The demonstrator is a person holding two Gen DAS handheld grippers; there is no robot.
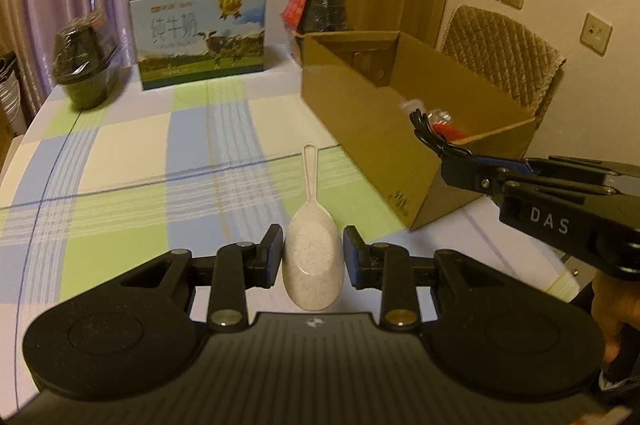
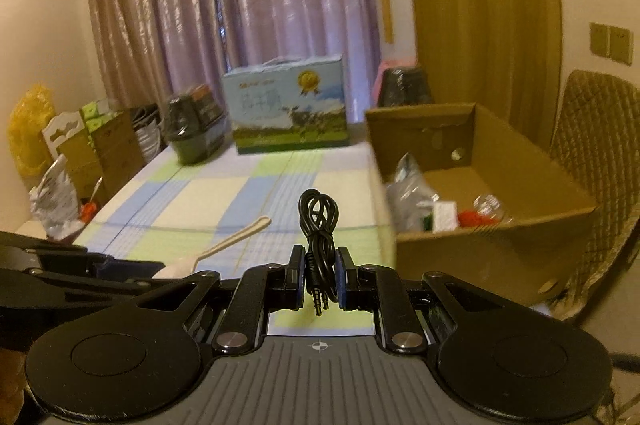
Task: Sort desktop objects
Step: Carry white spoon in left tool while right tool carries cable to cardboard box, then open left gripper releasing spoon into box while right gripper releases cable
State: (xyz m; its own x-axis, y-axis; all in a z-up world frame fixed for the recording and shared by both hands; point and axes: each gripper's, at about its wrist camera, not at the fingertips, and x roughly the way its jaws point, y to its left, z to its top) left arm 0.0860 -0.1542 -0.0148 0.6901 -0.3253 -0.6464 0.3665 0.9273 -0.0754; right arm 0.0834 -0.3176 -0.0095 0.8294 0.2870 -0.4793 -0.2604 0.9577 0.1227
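My left gripper (image 1: 314,245) is shut on the bowl of a speckled cream spoon (image 1: 314,265); its handle points away over the checked tablecloth (image 1: 120,153). In the right wrist view the spoon (image 2: 236,239) sticks out from that gripper at the lower left. A coiled black audio cable (image 2: 319,225) hangs plugs-down in my right gripper (image 2: 320,265), which is shut on it. From the left wrist view the right gripper (image 1: 454,161) holds the cable (image 1: 426,131) at the near corner of an open cardboard box (image 1: 360,133). The box (image 2: 480,257) holds a plastic bag, a small white carton and something red.
A blue milk carton case (image 1: 200,37) stands at the table's far end. Wrapped black pots (image 1: 86,65) sit at the far left, and more behind the box (image 1: 324,13). A quilted chair (image 1: 504,53) is beyond the box. Bags and cartons (image 2: 100,145) crowd the table's left side.
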